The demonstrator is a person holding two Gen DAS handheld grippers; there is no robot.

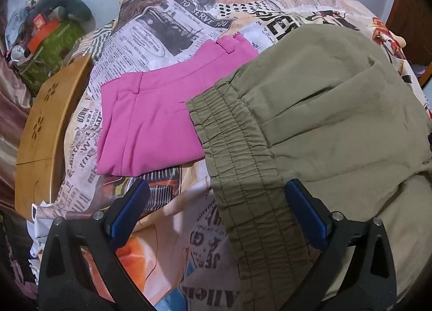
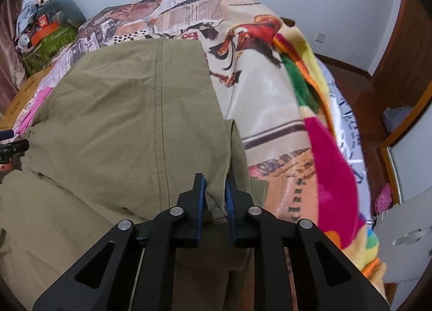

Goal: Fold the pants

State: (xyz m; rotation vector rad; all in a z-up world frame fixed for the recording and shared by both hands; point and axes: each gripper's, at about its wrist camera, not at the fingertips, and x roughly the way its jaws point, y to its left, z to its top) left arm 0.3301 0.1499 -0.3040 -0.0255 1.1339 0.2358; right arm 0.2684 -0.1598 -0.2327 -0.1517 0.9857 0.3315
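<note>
Olive-green pants (image 1: 324,111) lie on a bed with a newspaper-print cover (image 1: 172,24). Their elastic waistband (image 1: 243,176) runs between the fingers of my left gripper (image 1: 216,197), which is open and astride it. In the right wrist view the pants (image 2: 129,111) fill the left half. My right gripper (image 2: 215,189) is shut on a fold of the olive fabric at the pants' right edge. A tip of the left gripper (image 2: 10,146) shows at the far left.
Folded pink pants (image 1: 151,121) lie on the bed left of the olive ones. A wooden lap table (image 1: 46,132) stands at the bed's left edge. A pile of bags and clothes (image 1: 46,40) sits by the wall. A bright fleece blanket (image 2: 332,176) hangs off the bed's right side.
</note>
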